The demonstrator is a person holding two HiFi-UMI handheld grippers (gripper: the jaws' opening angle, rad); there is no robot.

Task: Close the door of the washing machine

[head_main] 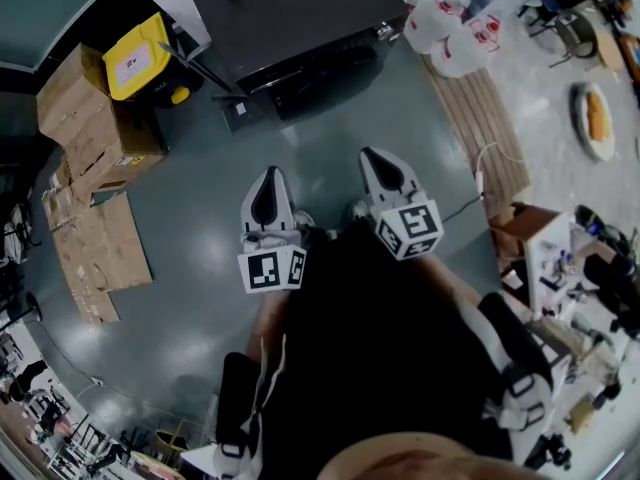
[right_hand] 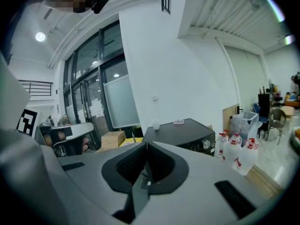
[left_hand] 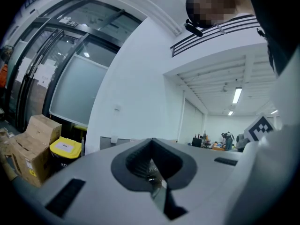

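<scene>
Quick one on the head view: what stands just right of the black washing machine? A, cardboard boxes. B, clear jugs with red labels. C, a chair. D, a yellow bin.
B: the clear jugs with red labels cluster at the right side of the washing machine, while the yellow bin and the cardboard boxes are on its left.

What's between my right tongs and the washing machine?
Only bare grey floor lies between the right tongs and the washing machine, in the head view.
</scene>
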